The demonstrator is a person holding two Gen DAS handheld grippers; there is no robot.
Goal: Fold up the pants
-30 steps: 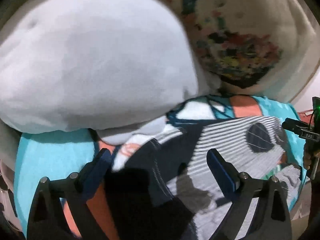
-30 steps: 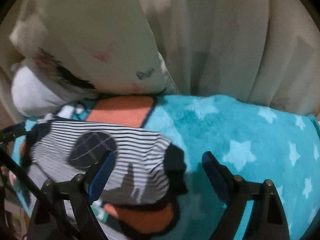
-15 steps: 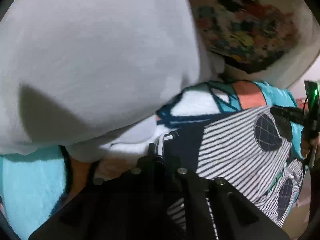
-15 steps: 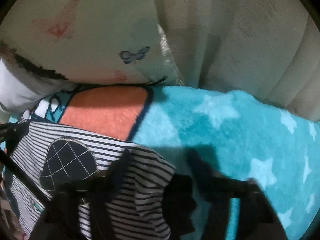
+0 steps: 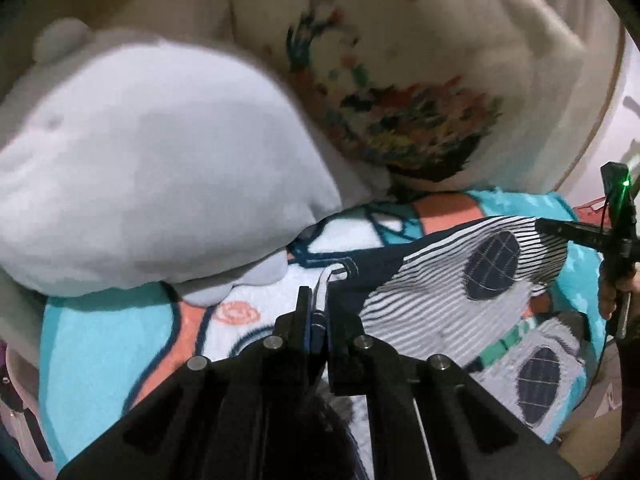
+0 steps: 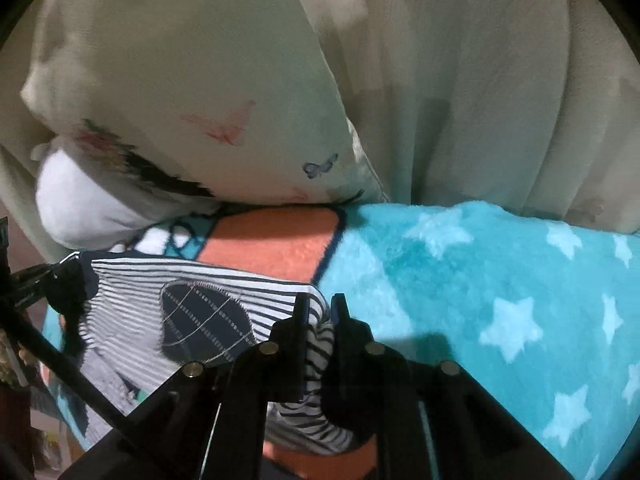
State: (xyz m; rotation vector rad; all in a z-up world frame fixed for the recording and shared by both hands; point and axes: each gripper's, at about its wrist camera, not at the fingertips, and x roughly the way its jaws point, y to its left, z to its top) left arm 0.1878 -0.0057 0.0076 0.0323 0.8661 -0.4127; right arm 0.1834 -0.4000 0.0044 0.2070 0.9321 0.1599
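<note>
Nearest, the left tongs (image 5: 318, 312) and right tongs (image 6: 320, 320) each clench an edge of the striped navy-patched cotton pants (image 5: 452, 288), lifting it taut for a fold above the teal star-printed fleece blanket (image 6: 480, 280); beyond lie pillows (image 6: 180, 100).

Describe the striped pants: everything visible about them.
The striped pants look like soft knit, with thin navy-and-white stripes, dark navy oval patches crossed by pale grid stitching, and a solid navy band at one edge. They lie partly lifted over the teal star blanket. The left hand-held gripper is shut on the navy-banded edge, and the right hand-held gripper is shut on a bunched striped edge, stretching the cloth between them. More striped cloth lies lower on the blanket.
</note>
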